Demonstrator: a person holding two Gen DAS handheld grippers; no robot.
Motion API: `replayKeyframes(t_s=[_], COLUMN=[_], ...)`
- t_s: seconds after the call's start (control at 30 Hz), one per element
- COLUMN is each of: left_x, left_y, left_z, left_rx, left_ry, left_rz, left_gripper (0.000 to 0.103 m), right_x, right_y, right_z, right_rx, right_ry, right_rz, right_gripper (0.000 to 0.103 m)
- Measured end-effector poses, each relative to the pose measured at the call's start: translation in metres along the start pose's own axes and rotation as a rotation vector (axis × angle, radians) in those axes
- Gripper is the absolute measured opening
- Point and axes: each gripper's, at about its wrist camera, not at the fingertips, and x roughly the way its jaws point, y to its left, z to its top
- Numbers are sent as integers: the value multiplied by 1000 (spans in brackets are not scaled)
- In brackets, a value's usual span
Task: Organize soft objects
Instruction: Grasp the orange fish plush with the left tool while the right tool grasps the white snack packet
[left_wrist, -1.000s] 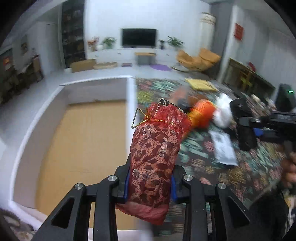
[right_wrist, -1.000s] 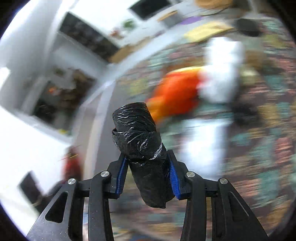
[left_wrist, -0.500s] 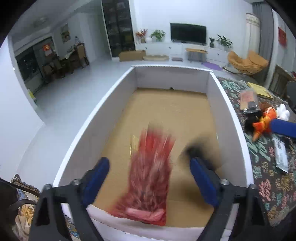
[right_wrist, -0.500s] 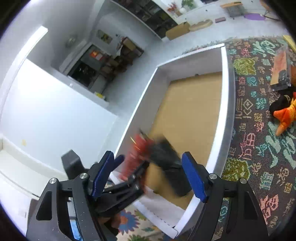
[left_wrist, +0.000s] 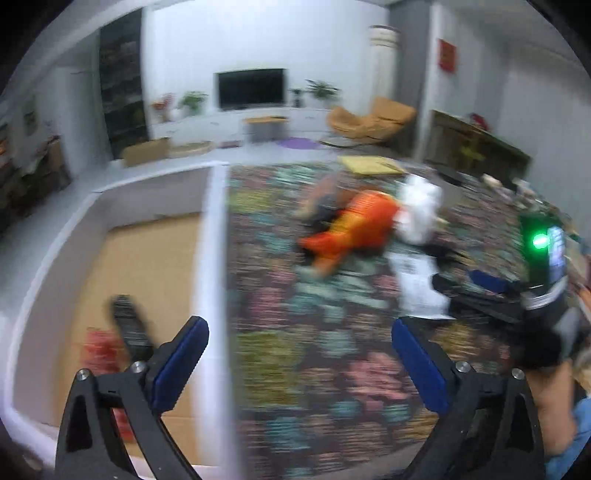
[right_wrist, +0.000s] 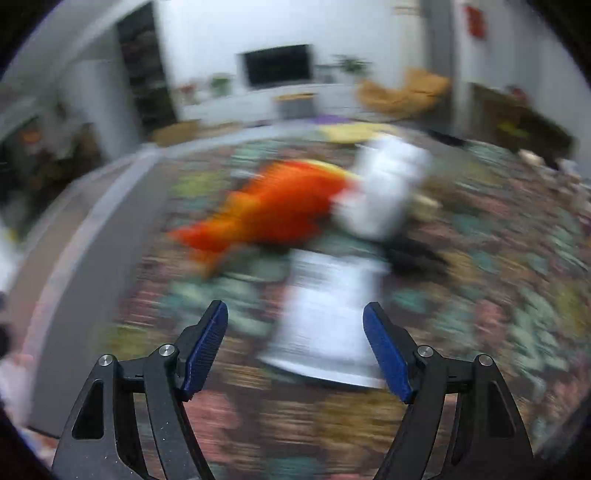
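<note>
The red bag (left_wrist: 99, 345) and the black bag (left_wrist: 130, 325) lie inside the white box (left_wrist: 211, 258), near its front wall. The orange plush toy (right_wrist: 273, 212) rests on the patterned tabletop (left_wrist: 317, 354) to the right of the box, touching a white plush (right_wrist: 384, 192); a white packet (right_wrist: 328, 317) lies just in front of them. Left gripper (left_wrist: 301, 363): fingers spread, holding nothing. Right gripper (right_wrist: 295, 347): fingers spread, holding nothing, above the packet.
</note>
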Motion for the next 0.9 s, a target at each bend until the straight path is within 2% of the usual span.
replayKeyframes(t_s=[0.03, 0.1, 0.2, 0.27, 0.37, 0.47, 0.67, 0.73, 0.83, 0.9], left_x=[11, 37, 91, 117, 137, 153, 158, 158, 160, 159], left_y=[-12, -28, -38, -39, -35, -32, -30, -31, -31, -31], left_z=[-4, -8, -17, -21, -21, -24, -29, -29, -29, -29], left_rx=[1, -8, -17, 7, 43, 57, 58, 55, 55, 56], left_ry=[11, 43, 117, 131, 126, 151, 150, 150, 149, 149], left_rz=[-36, -73, -60, -10, 24, 24, 32, 31, 33, 33], left_gripper=[99, 99, 99, 99, 99, 99, 101, 102, 102, 102], right_x=[5, 8, 14, 13, 15, 20, 43, 59, 90, 91], right_y=[-16, -34, -54, -66, -75, -65, -28, -11, 18, 27], right_z=[-7, -13, -25, -31, -30, -27, 1, 14, 20, 16], right_rx=[23, 65, 110, 154, 207, 189, 144, 116, -19, -76], right_ry=[1, 19, 31, 36, 5, 10, 109, 172, 295, 301], right_rz=[-48, -84, -99, -78, 20, 106, 177, 165, 50, 16], right_gripper=[79, 79, 79, 79, 79, 79, 80, 81, 82, 84])
